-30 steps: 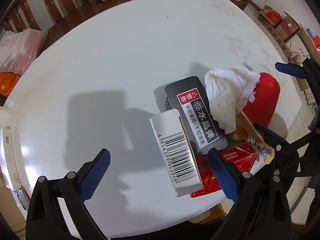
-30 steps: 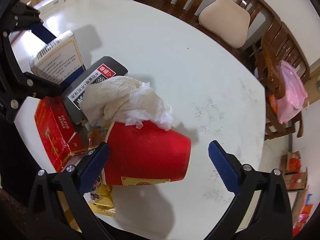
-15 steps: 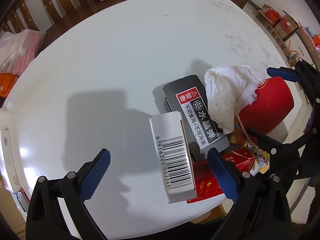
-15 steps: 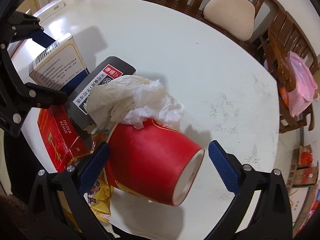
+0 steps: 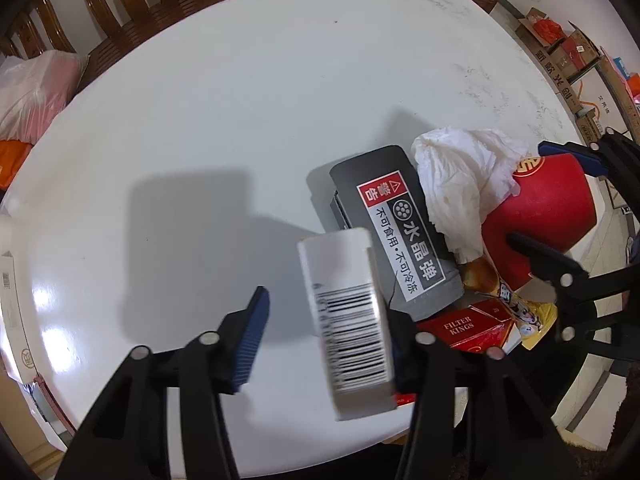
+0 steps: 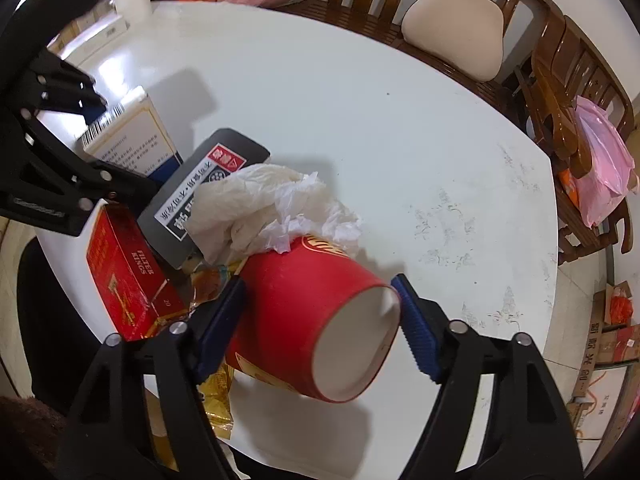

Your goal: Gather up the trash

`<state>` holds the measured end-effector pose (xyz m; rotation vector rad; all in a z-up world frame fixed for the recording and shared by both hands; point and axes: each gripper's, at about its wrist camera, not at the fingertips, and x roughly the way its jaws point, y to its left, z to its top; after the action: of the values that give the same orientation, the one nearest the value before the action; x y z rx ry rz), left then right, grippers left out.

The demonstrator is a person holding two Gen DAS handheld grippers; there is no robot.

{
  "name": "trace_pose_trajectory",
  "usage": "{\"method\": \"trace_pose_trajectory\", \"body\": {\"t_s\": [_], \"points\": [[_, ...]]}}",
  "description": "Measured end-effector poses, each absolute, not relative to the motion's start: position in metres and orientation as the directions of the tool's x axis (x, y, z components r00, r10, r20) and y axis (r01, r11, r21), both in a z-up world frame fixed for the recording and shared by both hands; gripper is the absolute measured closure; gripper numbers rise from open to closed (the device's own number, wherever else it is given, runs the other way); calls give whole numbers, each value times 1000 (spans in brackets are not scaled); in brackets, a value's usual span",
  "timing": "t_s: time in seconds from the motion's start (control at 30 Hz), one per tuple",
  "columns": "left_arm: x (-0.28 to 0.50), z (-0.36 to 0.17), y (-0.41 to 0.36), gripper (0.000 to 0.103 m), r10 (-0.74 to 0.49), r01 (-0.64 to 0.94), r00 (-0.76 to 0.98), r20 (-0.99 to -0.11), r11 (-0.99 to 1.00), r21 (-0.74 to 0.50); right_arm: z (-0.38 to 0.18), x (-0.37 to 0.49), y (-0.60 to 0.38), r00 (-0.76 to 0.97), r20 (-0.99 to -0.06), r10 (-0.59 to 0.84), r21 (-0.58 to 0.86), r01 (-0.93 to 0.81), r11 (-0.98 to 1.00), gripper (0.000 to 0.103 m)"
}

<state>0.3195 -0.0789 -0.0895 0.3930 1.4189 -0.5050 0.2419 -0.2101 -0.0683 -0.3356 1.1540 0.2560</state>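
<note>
— Red paper cup [image 6: 308, 320], lying on its side at the near table edge: the right gripper [image 6: 320, 316] has just been closing and clamps it.
— And the left gripper [image 5: 324, 320]?
— Closing around the upright white barcoded carton [image 5: 348, 320], left pad apart. Crumpled white tissue [image 6: 264, 208] waits farther back.

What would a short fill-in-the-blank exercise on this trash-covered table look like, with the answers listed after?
1. The right gripper closes around a paper cup coloured ____.
2. The white box between the left gripper's fingers shows a printed ____.
3. The crumpled tissue rests partly on the ____ packet.
4. The red carton reads FILTER ____.

Answers: red; barcode; grey; KINGS
</note>
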Motion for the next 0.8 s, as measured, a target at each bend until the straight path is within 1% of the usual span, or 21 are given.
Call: {"method": "trace_pose_trajectory", "body": {"t_s": [0.1, 0.2, 0.37, 0.57, 0.8], "points": [[321, -90, -80, 73, -103, 548, 64, -993, 835, -51, -65, 242, -213, 392, -920, 28, -124, -357, 926, 36], [323, -89, -78, 82, -106, 538, 67, -992, 841, -54, -63, 241, -216, 402, -915, 21, -131, -346, 929, 38], [323, -86, -71, 82, -124, 505, 89, -988, 861, -62, -57, 233, -217, 427, -904, -9, -169, -339, 926, 40], [311, -80, -59, 83, -103, 512, 121, -987, 859, -27, -50, 226, -220, 448, -893, -39, -199, -316, 928, 43], [302, -70, -60, 83, -121, 486, 131, -984, 873, -43, -43, 225, -233, 465, -882, -78, -223, -266, 938, 45]]}}
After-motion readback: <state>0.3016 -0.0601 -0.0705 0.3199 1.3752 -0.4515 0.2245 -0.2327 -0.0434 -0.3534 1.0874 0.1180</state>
